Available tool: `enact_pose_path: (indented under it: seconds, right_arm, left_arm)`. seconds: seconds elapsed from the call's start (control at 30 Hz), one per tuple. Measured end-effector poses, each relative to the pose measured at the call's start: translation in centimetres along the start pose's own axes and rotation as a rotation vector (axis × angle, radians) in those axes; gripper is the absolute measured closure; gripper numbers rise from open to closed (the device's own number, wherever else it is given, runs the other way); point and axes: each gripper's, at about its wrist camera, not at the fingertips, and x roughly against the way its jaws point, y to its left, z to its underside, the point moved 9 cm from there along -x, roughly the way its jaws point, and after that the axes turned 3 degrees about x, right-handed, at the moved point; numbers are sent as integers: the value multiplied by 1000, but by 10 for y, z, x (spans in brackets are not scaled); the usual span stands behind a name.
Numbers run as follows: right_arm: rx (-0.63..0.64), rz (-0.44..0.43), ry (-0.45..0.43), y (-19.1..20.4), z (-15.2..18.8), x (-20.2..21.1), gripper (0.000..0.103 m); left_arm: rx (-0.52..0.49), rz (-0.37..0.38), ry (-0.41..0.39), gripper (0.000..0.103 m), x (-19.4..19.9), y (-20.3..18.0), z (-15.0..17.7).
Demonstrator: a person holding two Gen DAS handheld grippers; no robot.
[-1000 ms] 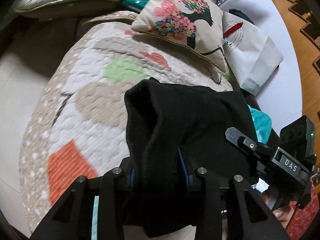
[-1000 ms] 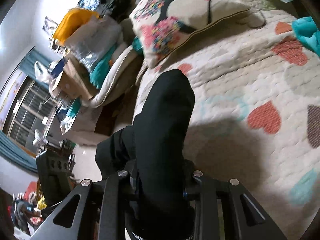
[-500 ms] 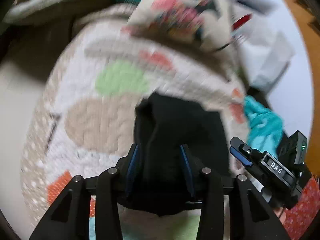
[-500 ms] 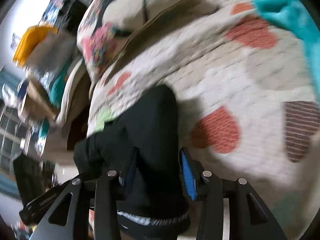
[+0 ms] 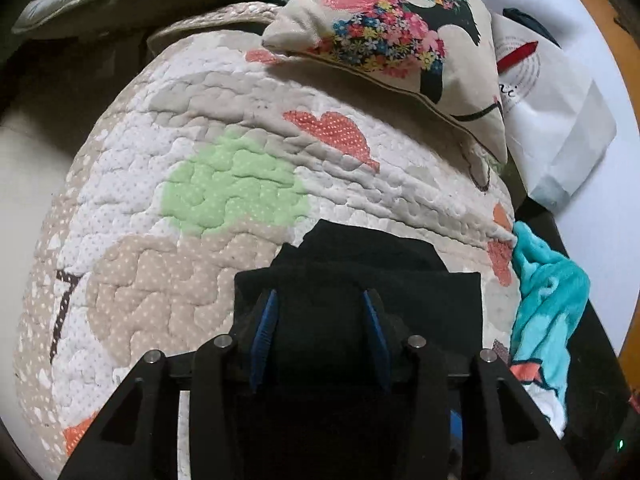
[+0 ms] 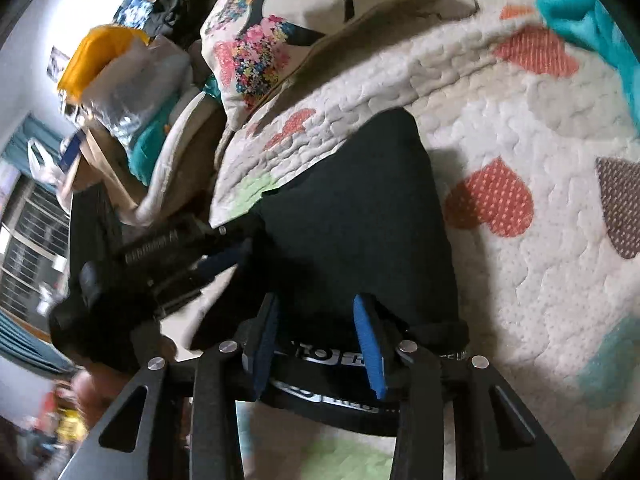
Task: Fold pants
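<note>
Black pants [image 5: 360, 280] folded flat on the quilt [image 5: 200, 140] (heart-patterned); left gripper [image 5: 320, 312] and right gripper [image 6: 316, 316] both spread wide, released, straddling the fabric.

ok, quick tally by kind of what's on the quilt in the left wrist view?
pants: 1
pillow: 1
teal cloth: 1, at the quilt's right edge
Total: 3
</note>
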Motion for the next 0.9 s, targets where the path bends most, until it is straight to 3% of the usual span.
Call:
enact_pose_path:
  seconds: [0.13,0.2,0.3,0.4,0.47,0.63,0.77,0.9]
  right_arm:
    - [306,227,-76,20,13,-2,61]
    - [388,282,-116,23,19,0,61]
    - [292,236,-145,17,10,31,57]
    - [187,191,-172,9,3,63,42]
    - [156,205,-199,0,7,84,39]
    - [113,233,-145,-13,43,96,39]
    - [112,243,-98,-12,73,92,39]
    - [133,276,-103,-9,87,95,39]
  left_arm:
    - [3,-20,13,58,0,1,-8]
    - [47,2,20,58,5,4,-12]
    - [69,12,7,57,30,9,-9]
    - [-5,-56,-44,55,64,19,5]
    - [-29,-91,-89,52,86,29,22]
    - [-54,-163,-167,50,120,52,74]
    - [-167,-262,-225,50,133,51,118]
    - [-266,-307,-267,50,146,36,142]
